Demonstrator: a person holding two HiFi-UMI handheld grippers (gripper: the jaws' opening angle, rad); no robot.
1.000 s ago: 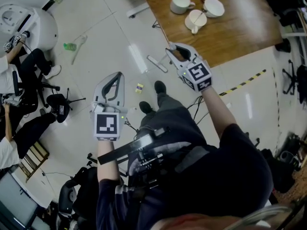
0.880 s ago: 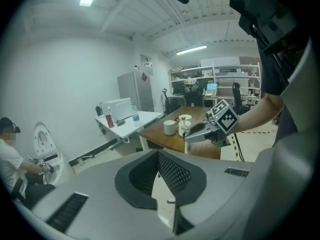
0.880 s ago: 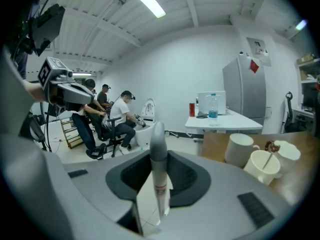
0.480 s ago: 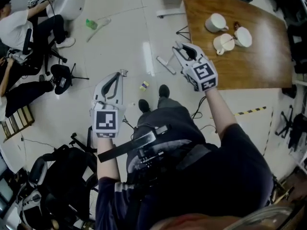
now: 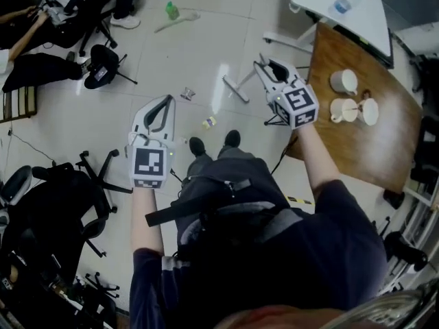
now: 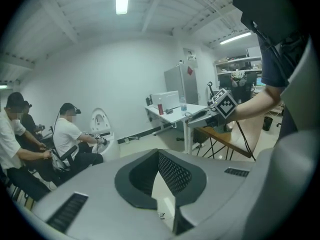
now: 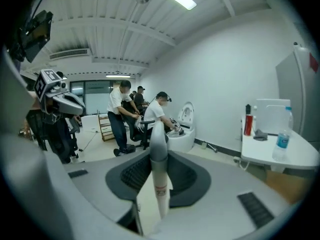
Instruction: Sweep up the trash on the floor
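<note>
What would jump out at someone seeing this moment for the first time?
The right gripper, upper centre of the head view, is shut on a pale upright handle, while the left gripper is shut on nothing. On the floor between them lie a yellow scrap and a crumpled piece of trash. White cups sit on the wooden table at right.

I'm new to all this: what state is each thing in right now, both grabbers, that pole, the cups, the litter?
Left gripper: shut, empty.
Right gripper: shut on the grey-white round handle.
Three white cups: upright on the brown wooden table.
Crumpled silvery scrap: lying on the pale tiled floor, not swept up.
Small yellow scrap: lying on the floor, not swept up.
</note>
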